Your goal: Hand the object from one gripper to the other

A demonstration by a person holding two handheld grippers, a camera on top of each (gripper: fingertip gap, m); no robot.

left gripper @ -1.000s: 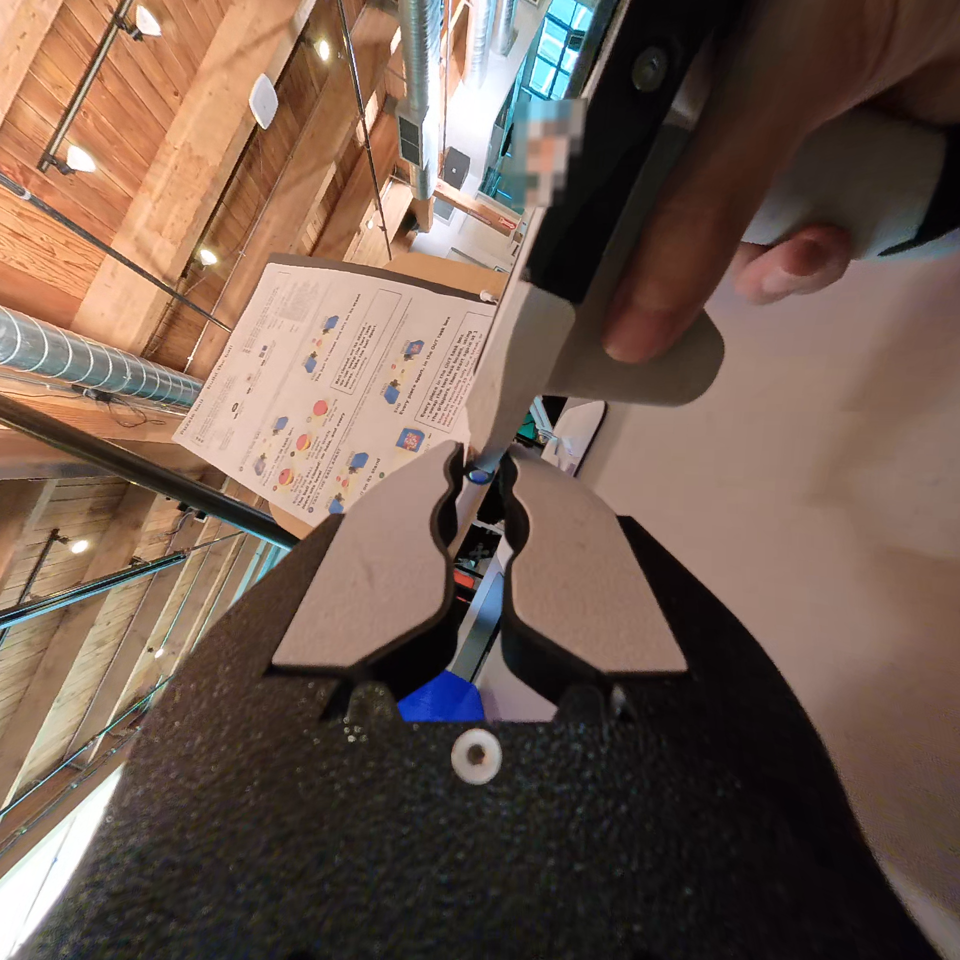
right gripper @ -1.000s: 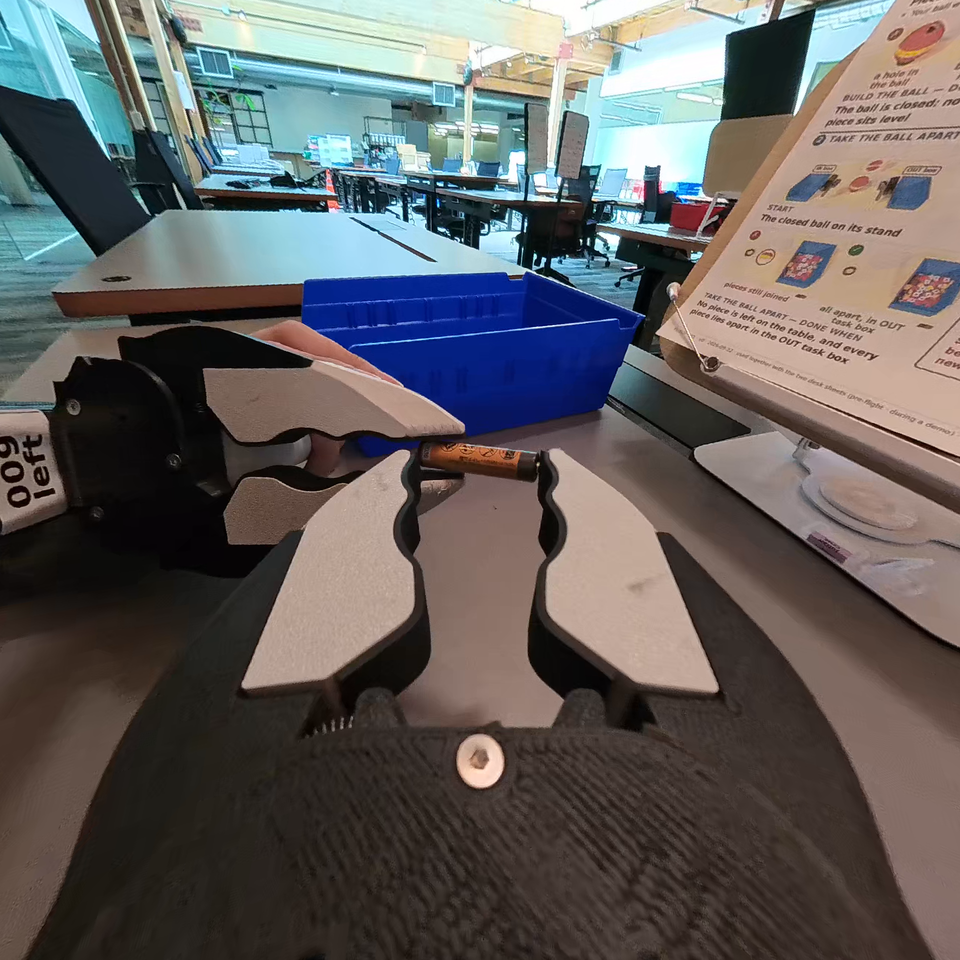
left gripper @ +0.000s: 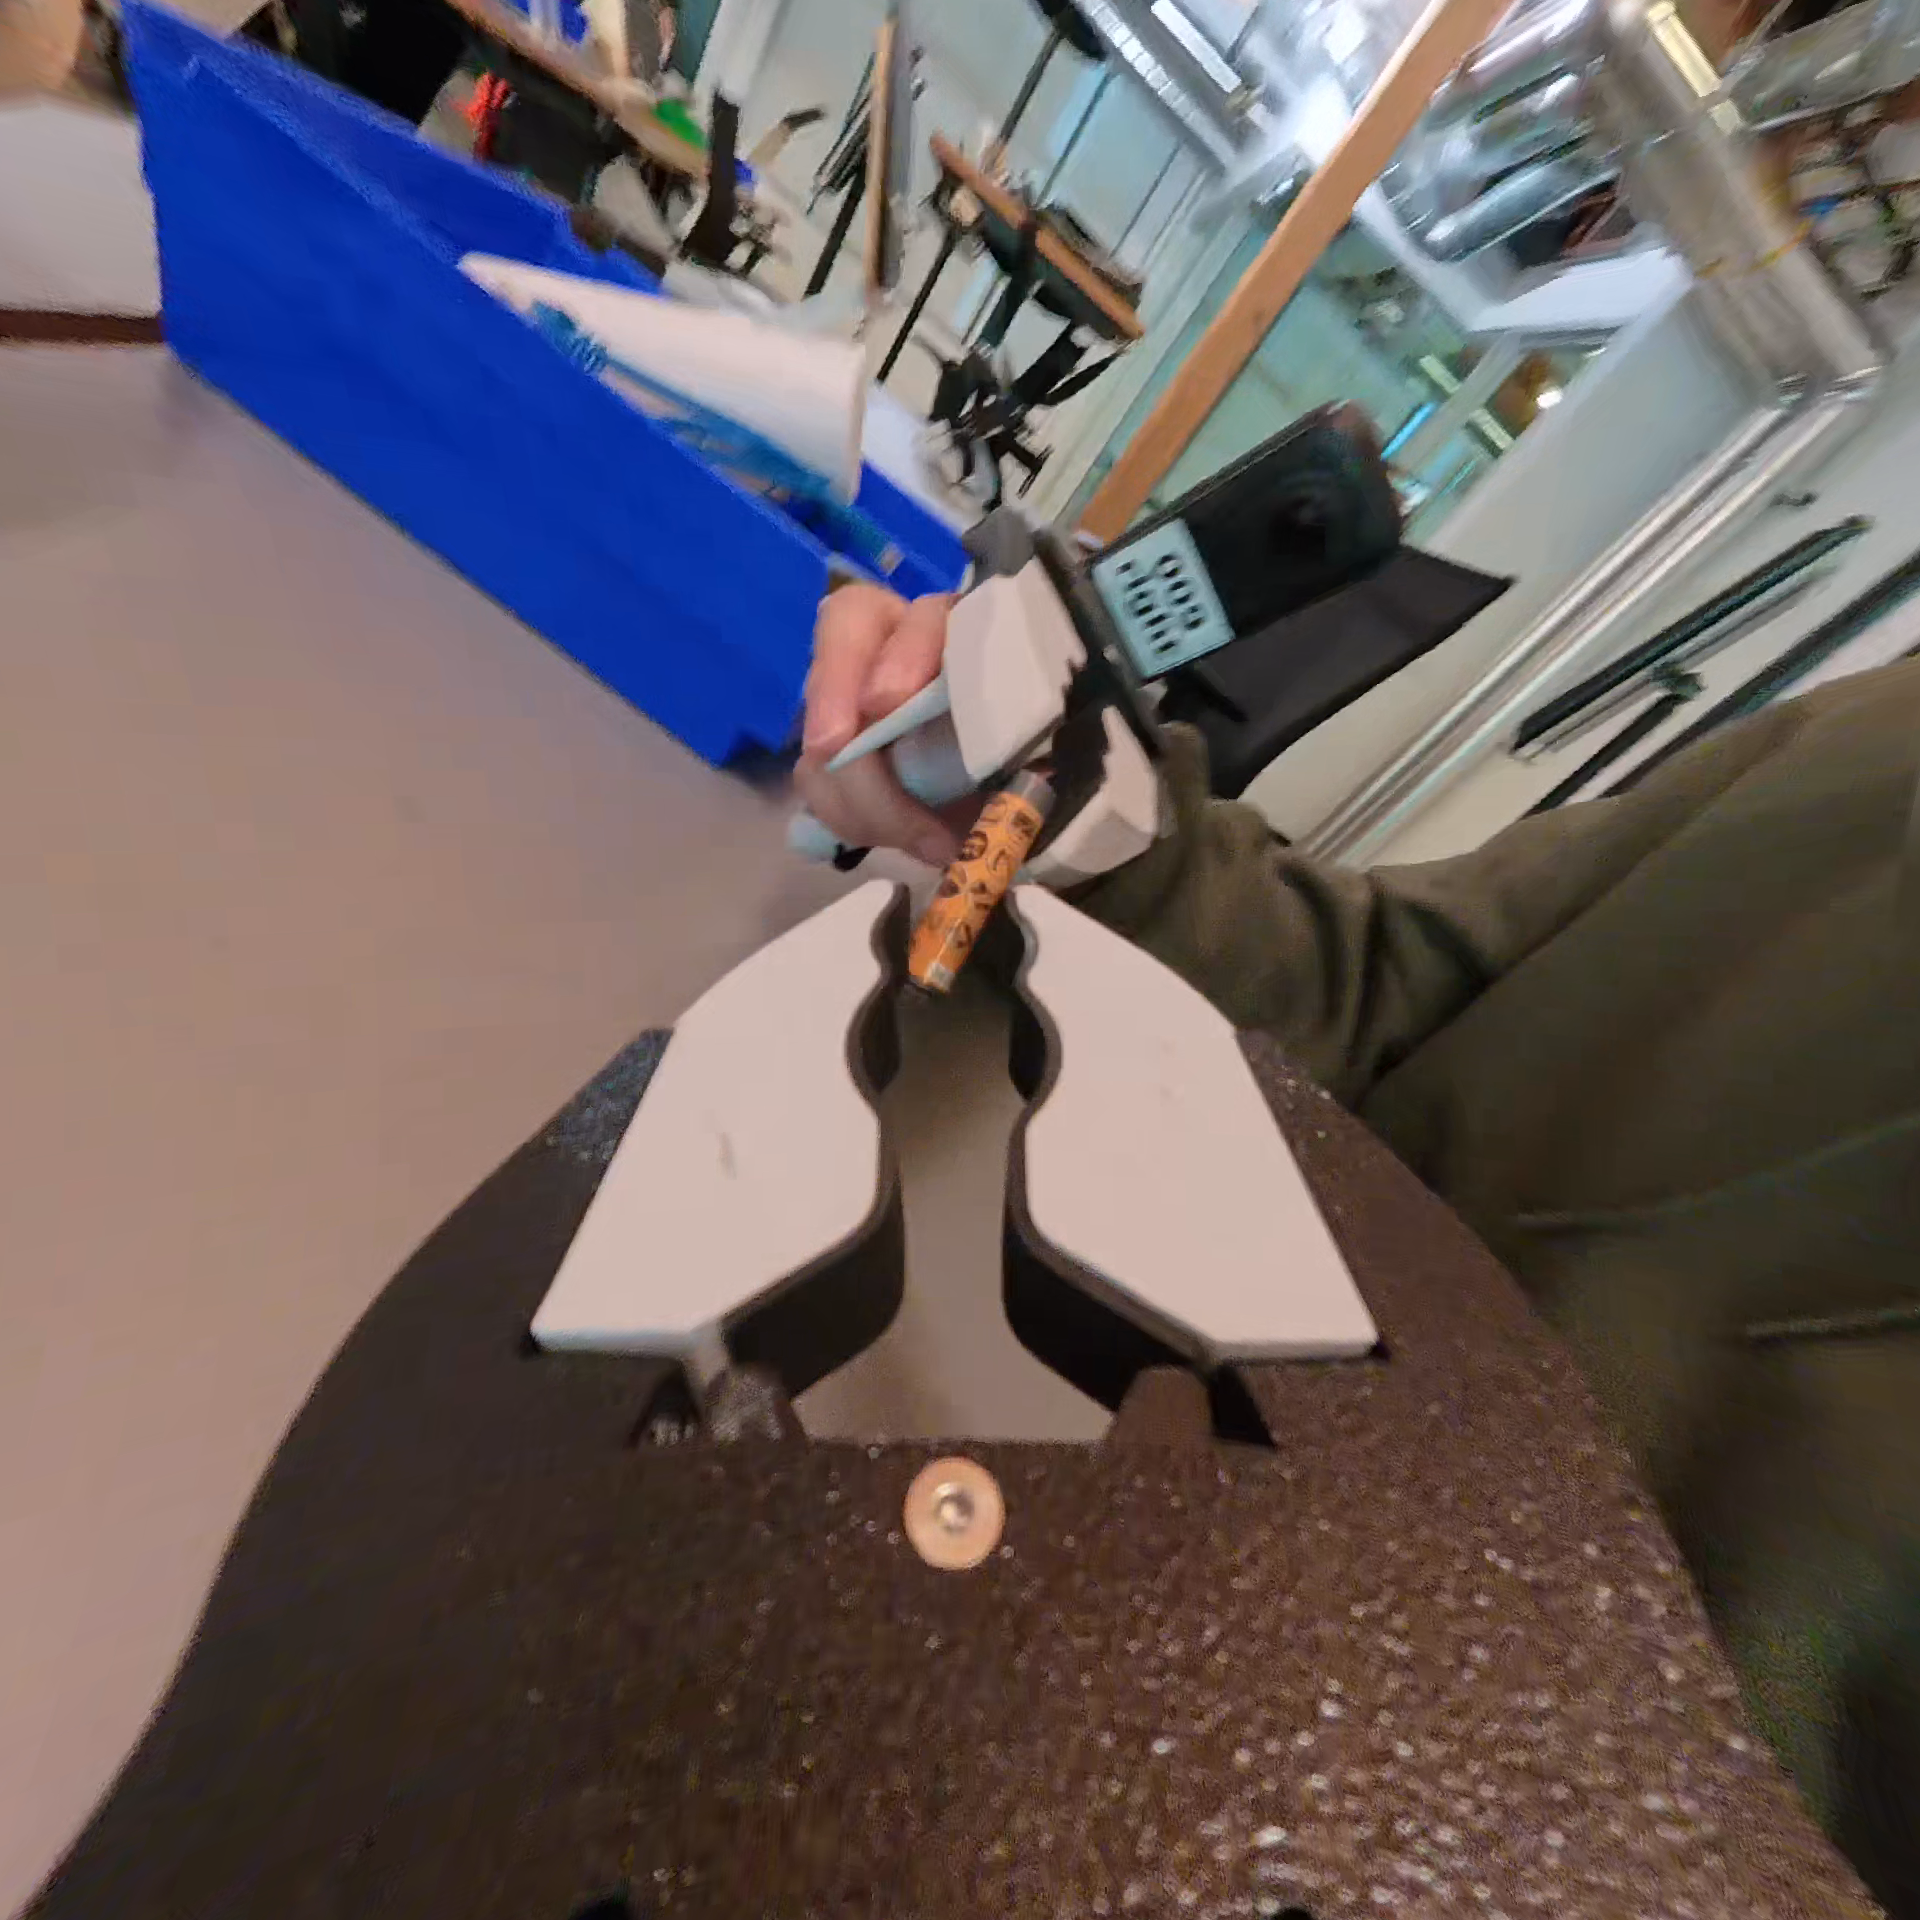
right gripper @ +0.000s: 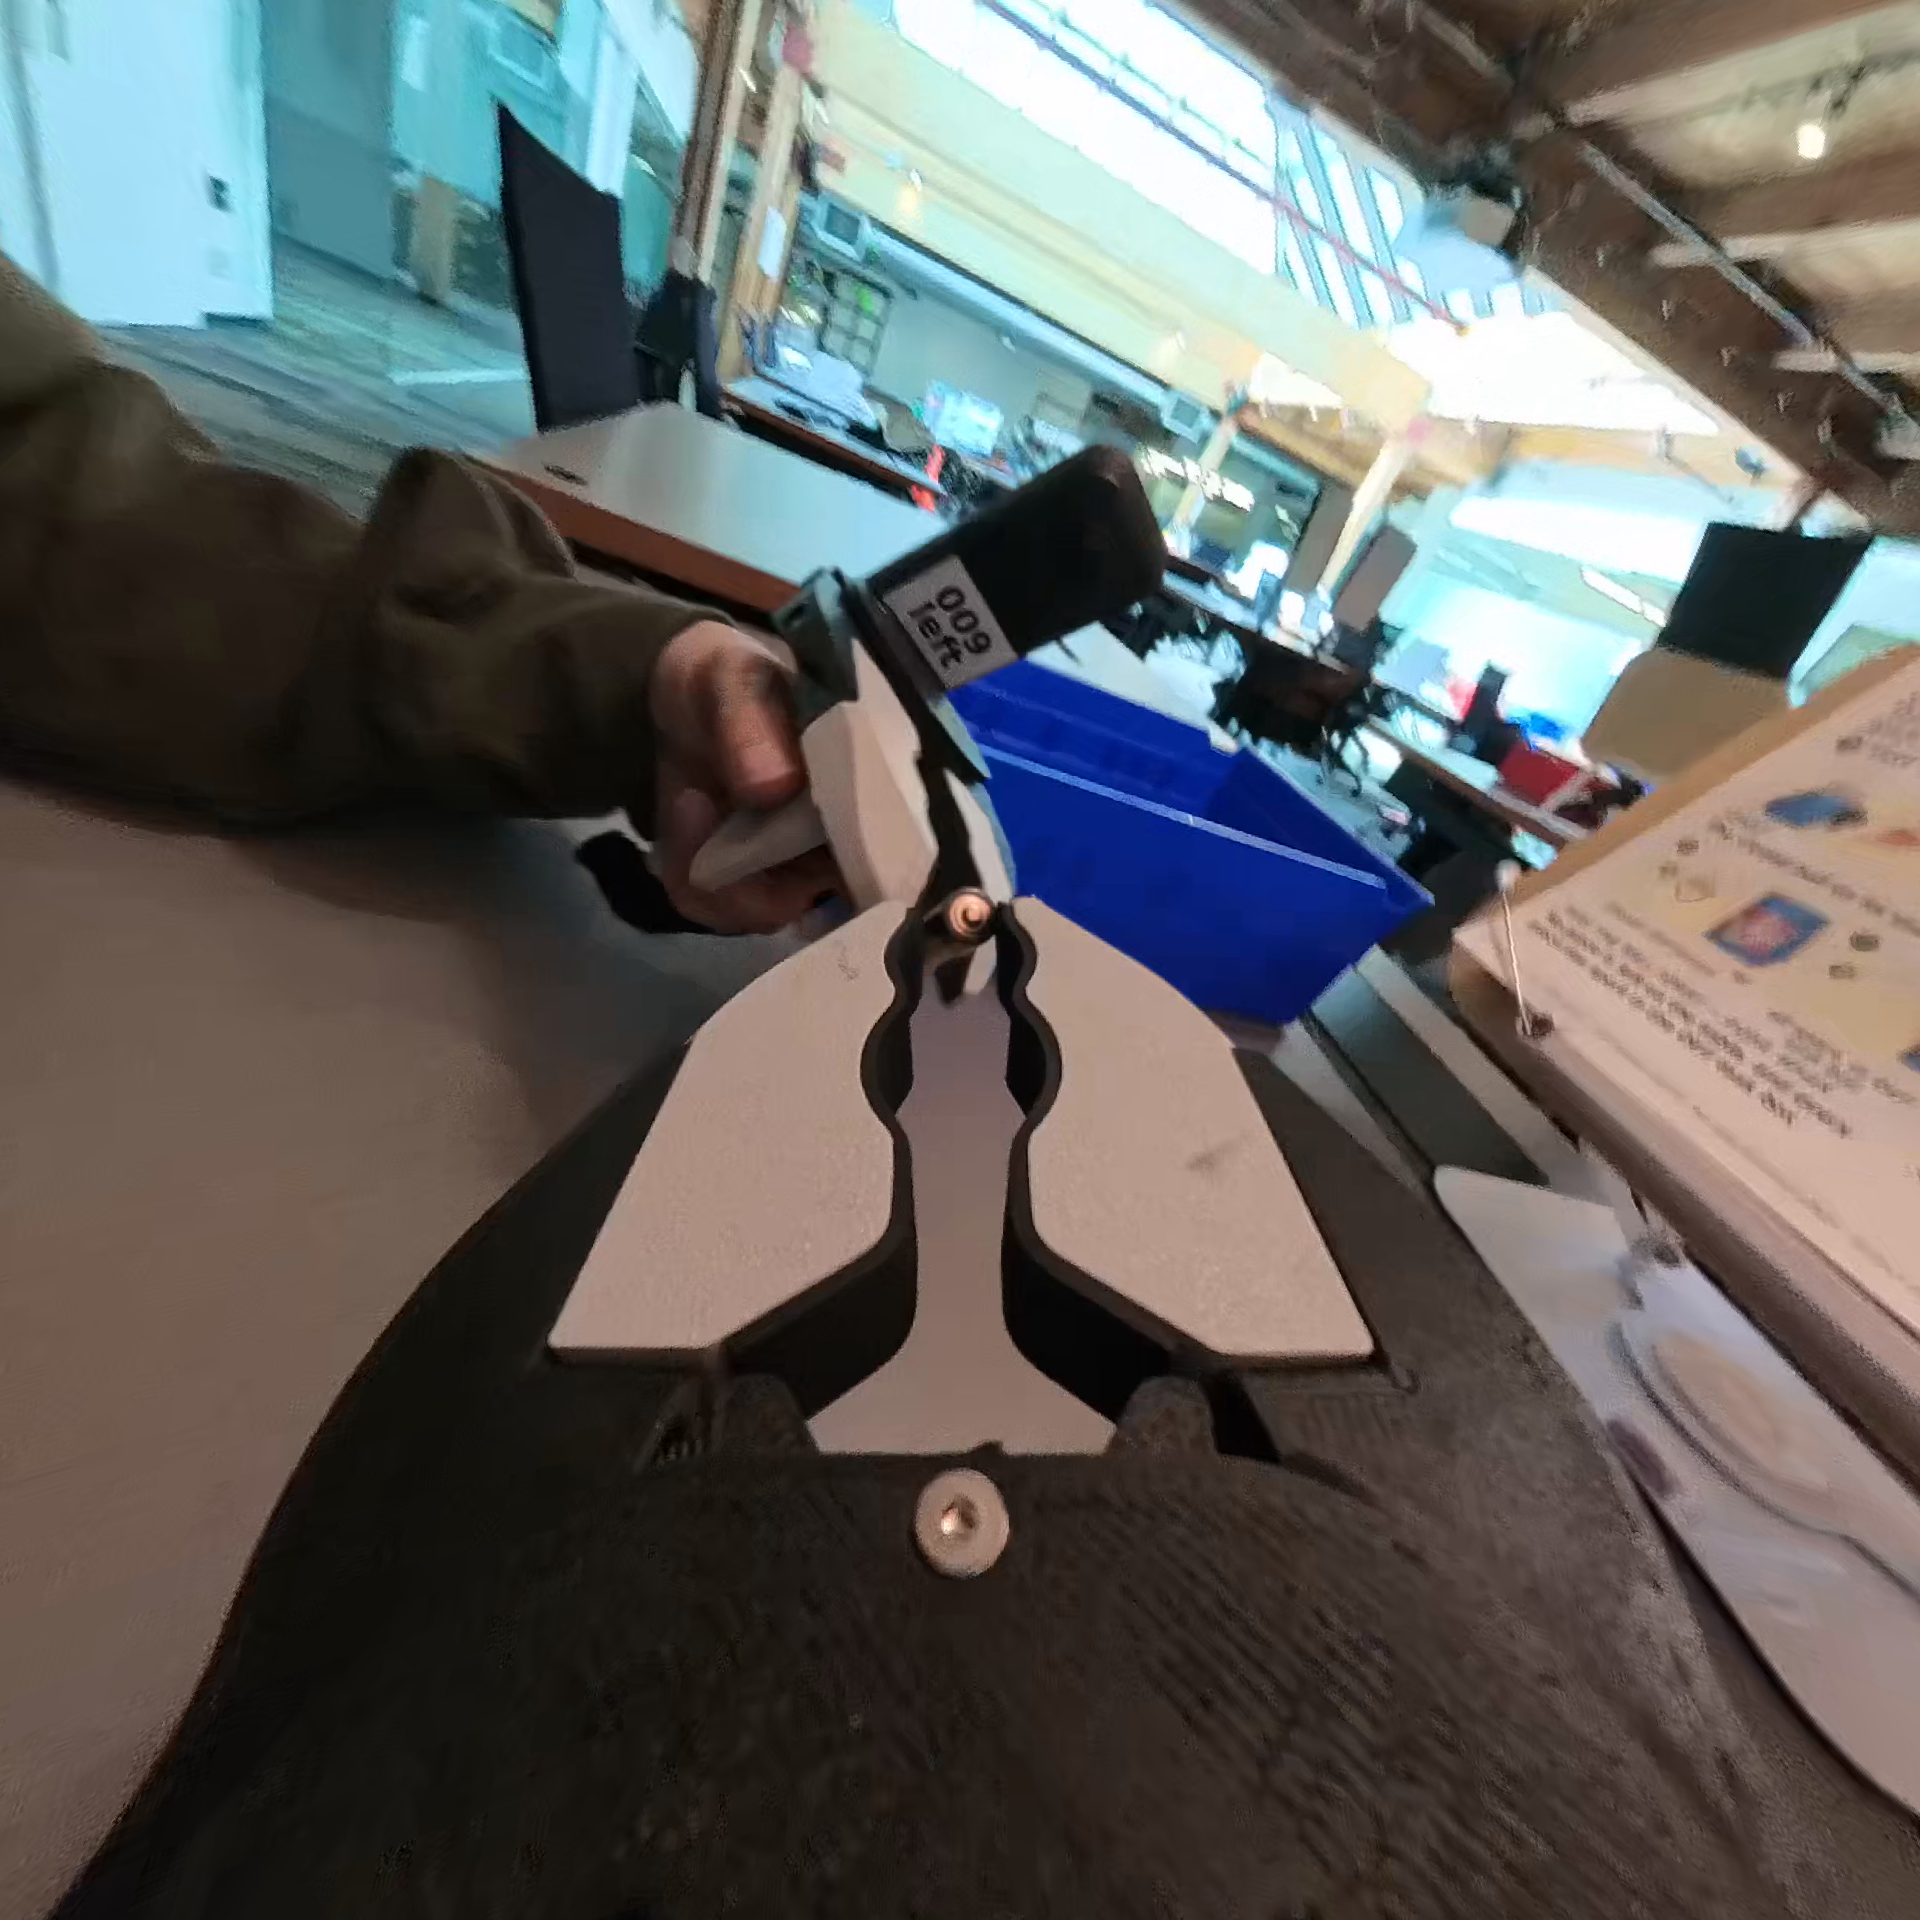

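Observation:
An orange battery (left gripper: 966, 894) sticks out of my right gripper (left gripper: 1039, 795), which is shut on its upper end in the left wrist view. The battery's lower end hangs between the fingertips of my left gripper (left gripper: 954, 920). The left jaws stand a little wider than the battery, so the left gripper is open. In the right wrist view the battery (right gripper: 966, 914) shows end-on, pinched between the tips of my right gripper (right gripper: 954, 930). The left gripper (right gripper: 925, 873) is just beyond it, held by a hand. Both grippers are above the grey table (left gripper: 260, 831).
A blue bin (left gripper: 468, 416) stands on the table behind the grippers; it also shows in the right wrist view (right gripper: 1195, 862). An instruction sheet on a stand (right gripper: 1714, 935) and a white tray (right gripper: 1714, 1455) are at the right. A person's olive sleeve (left gripper: 1558, 987) fills the right of the left wrist view.
The battery was in the left gripper with the right jaws open around it. Now the right jaws have shut on it and the left jaws have opened. Both grippers have swung round.

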